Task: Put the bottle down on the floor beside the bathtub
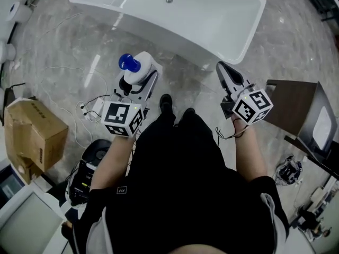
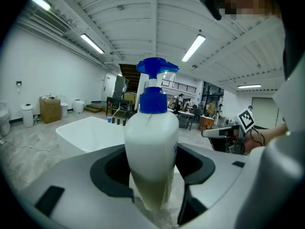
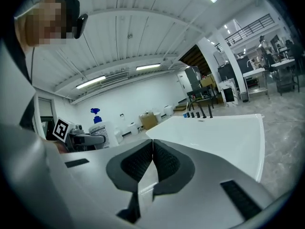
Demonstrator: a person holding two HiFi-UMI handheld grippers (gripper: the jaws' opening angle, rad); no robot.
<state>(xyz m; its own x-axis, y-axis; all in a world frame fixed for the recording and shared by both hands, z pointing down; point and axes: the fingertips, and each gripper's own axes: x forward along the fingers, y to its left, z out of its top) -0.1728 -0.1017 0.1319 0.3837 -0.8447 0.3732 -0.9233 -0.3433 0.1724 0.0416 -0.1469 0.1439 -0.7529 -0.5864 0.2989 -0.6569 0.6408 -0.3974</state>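
Observation:
A white pump bottle (image 2: 151, 151) with a blue pump head (image 1: 129, 63) stands upright between the jaws of my left gripper (image 1: 142, 77), which is shut on its body. I carry it above the marble floor just in front of the white bathtub (image 1: 175, 20). In the right gripper view the same bottle (image 3: 98, 126) shows at the left, held by the other gripper. My right gripper (image 1: 228, 74) is shut with nothing between its pads and hovers near the tub's near right corner (image 3: 224, 137).
A cardboard box (image 1: 32, 134) and white cables (image 1: 79, 110) lie on the floor to the left. A dark brown panel (image 1: 294, 107) stands at the right. My feet (image 1: 175, 107) are on the floor between the grippers, close to the tub's front wall.

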